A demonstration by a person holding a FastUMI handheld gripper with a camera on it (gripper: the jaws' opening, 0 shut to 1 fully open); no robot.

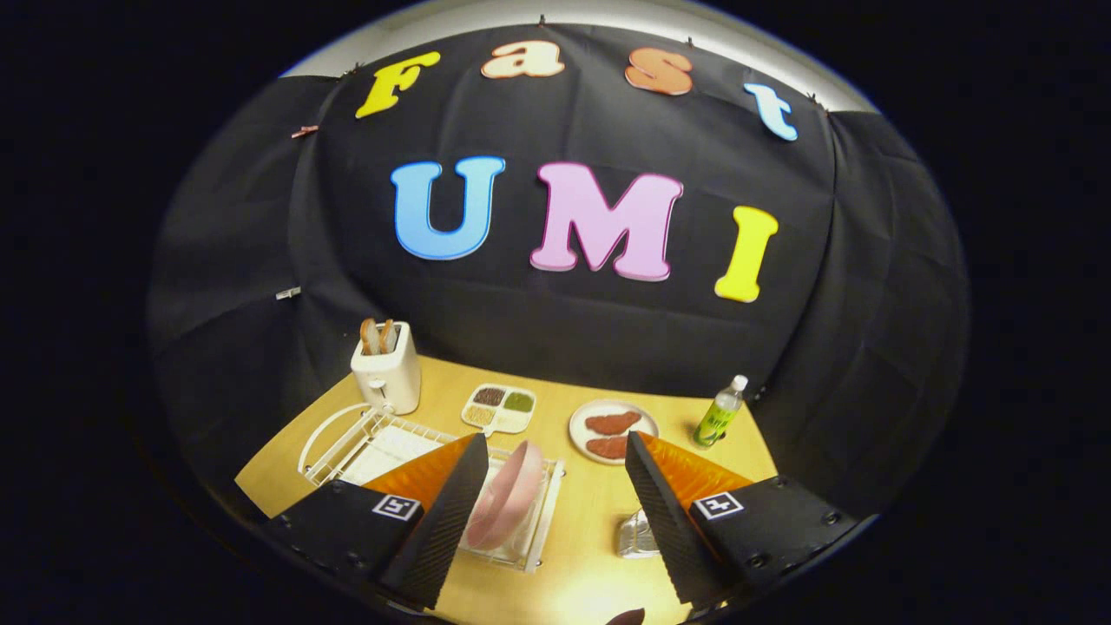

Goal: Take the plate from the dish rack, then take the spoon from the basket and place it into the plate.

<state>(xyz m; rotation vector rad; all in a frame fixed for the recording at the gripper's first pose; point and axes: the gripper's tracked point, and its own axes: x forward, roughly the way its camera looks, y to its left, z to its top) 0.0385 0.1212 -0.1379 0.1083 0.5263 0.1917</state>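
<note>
in the dish rack (347, 451) the pink plate (508, 495) is standing untouched; we are hovering with the gripper (555, 460) spread wide and empty, so everything is remaining undone.

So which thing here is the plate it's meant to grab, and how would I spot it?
Start at the wooden table and find the white wire dish rack in front of the white toaster. The pink plate stands on edge in that rack, just ahead of the open gripper, beside one finger. Unlike the flat white plate holding food farther back, it is pink, empty and upright.
</note>
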